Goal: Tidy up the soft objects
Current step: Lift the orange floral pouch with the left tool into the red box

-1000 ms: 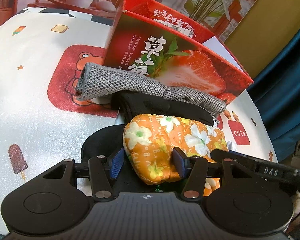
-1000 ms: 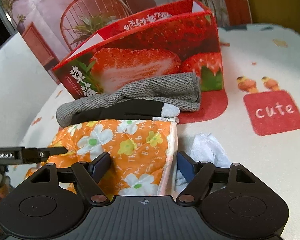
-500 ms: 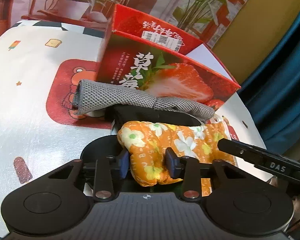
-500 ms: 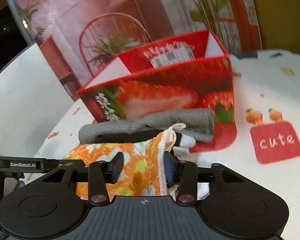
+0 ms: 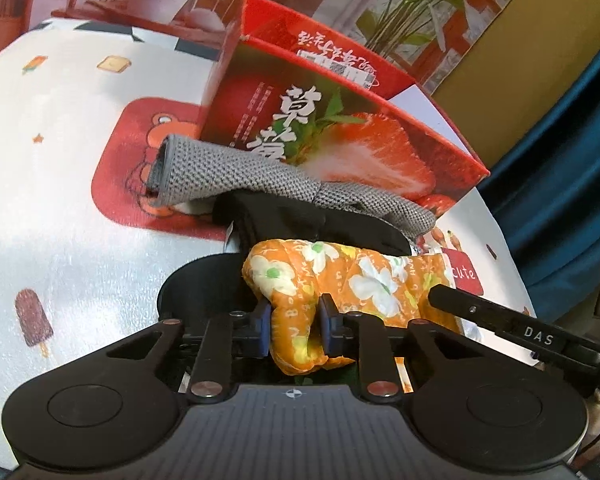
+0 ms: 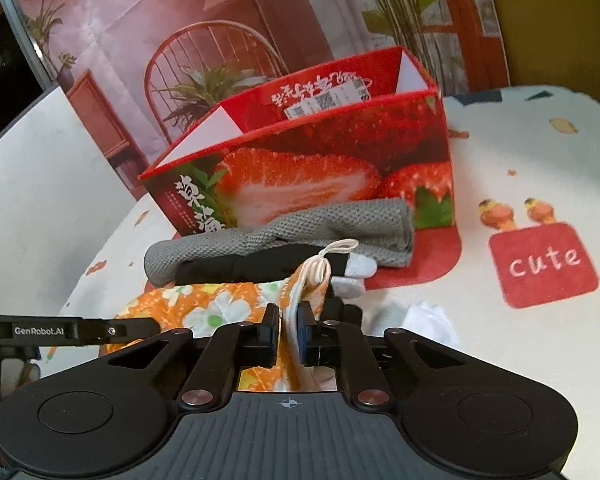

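While both jaws keep closing, orange floral cloth (image 5: 352, 280) now pinched at both ends, bunched, no longer flat; sits near tabletop (image 5: 60, 216) front edge, before strawberry box (image 5: 340, 136). Left gripper (image 5: 294, 326) squeezing padded end. Right gripper (image 6: 288, 330) nipping hem by cord loop (image 6: 324, 264). Likely ready for lift into box.

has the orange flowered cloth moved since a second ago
Yes. In the right wrist view, the orange flowered cloth's edge has lifted off the table, up toward the gray knit cloth before the strawberry box.
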Tool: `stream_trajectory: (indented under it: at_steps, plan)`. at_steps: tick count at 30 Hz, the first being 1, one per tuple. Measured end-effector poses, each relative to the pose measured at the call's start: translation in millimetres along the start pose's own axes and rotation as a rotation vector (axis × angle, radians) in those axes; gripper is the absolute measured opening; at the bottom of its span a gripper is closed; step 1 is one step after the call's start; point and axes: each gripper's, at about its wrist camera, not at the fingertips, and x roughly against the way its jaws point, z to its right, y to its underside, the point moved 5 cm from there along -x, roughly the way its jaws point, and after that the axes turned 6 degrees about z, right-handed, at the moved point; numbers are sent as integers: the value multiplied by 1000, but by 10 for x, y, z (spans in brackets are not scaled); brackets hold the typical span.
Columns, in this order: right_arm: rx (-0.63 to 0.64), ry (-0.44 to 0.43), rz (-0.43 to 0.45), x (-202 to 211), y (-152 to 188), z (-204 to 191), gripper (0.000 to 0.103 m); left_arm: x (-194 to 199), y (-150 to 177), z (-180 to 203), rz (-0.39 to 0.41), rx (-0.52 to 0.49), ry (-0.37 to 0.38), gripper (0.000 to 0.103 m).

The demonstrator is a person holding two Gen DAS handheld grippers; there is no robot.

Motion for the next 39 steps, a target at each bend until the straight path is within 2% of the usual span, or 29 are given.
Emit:
stream_trajectory:
  at_steps: [4,8,11,14,20,27,33,39]
  plan:
    - [-17,9,-7,-32,34,41,18,-8,9,-20,-5,5,3,27]
    - [-27,17,-22,-60,56,79,19,-10,-9,-18,-5,7,7,26]
    - [-19,4,-15,-31,26,56,9,83,-73,17,31,-16,12,19]
    - [-16,-28,30,67,-105,29,8,224,-197,83,90,-49,25,18]
    - [55,-81,128,243,-520,-113,7,518,-572,341,217,-174,36,17]
    - [162,-124,231,270,-1157,-369,7,635,-1146,571,340,-235,19,17]
    - [269,-100,302,92,-1651,-492,7,481,-1654,706,430,-275,-25,17]
    - [328,-26,360,-244,-1981,-454,7,102,-2008,852,500,-357,-115,17]
